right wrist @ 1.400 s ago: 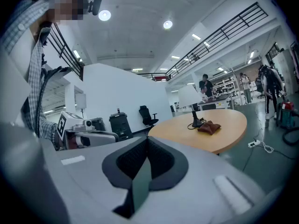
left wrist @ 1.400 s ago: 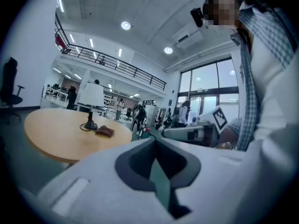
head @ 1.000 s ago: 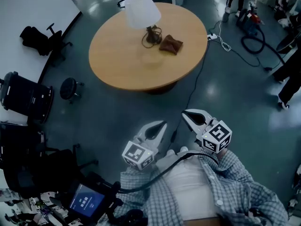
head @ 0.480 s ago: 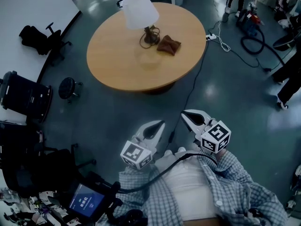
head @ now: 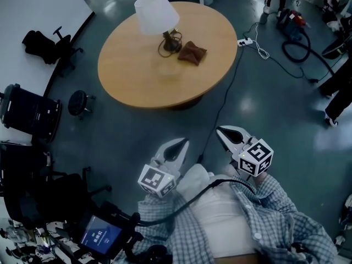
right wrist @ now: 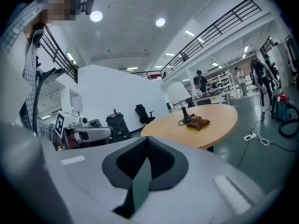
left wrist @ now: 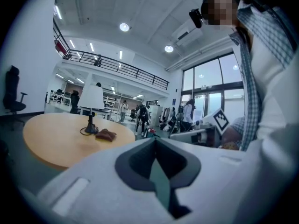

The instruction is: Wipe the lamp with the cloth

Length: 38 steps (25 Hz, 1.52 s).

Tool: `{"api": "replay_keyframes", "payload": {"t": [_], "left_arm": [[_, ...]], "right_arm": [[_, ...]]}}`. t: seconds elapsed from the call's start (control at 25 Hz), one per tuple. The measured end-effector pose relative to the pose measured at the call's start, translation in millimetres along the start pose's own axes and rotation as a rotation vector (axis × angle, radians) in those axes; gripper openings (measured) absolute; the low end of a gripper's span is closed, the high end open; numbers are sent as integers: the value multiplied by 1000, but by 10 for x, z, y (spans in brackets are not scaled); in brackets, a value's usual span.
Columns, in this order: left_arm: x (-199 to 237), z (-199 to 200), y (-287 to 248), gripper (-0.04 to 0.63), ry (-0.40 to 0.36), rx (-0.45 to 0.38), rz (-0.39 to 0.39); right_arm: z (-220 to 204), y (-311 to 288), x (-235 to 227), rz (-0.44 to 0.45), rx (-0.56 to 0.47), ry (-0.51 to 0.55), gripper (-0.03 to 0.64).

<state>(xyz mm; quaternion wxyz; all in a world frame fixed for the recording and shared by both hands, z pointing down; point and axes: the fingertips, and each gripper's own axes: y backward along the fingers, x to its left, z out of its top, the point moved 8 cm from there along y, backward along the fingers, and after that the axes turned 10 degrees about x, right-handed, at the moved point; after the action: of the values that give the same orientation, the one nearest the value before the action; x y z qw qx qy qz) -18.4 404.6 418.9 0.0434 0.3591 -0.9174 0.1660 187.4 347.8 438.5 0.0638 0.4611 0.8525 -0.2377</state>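
Round wooden table [head: 137, 81] holds a white-shade lamp [head: 157, 14]; brown crumpled cloth [head: 192, 52] lies just beside the lamp base. Left gripper [head: 183, 142] and right gripper [head: 221, 131]: jaws together, nothing between, well apart from the table.

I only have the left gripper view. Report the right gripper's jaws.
Observer: The right gripper is shut, with nothing between its jaws.
Operator: Now the floor on my right.
Observer: In the head view a white power strip lies on the floor beside the table, its white cord trailing away.
Operator: Now the other side.
Observer: A small round black stool stands on the floor near the table's left edge.
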Motion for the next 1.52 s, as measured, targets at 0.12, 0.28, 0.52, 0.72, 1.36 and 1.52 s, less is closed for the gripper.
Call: {"api": "replay_keyframes", "payload": {"t": [0.12, 0.28, 0.52, 0.72, 1.36, 1.52], "left_arm": [[67, 51, -106, 5, -3, 5, 1], [338, 169, -216, 5, -6, 9, 54], [1172, 454, -560, 5, 21, 15, 78], [1744, 630, -912, 5, 24, -2, 2], [3322, 867, -1887, 5, 459, -205, -46], [3592, 883, -2097, 45, 642, -295, -49]], "right_arm": [[-5, -23, -112, -4, 9, -8, 3], [77, -201, -313, -15, 4, -15, 3], [549, -839, -805, -41, -13, -10, 3], [941, -1291, -1146, -62, -28, 4, 3], [1675, -2182, -2016, -75, 9, -4, 3], [1835, -2308, -2202, -55, 26, 20, 3]]}}
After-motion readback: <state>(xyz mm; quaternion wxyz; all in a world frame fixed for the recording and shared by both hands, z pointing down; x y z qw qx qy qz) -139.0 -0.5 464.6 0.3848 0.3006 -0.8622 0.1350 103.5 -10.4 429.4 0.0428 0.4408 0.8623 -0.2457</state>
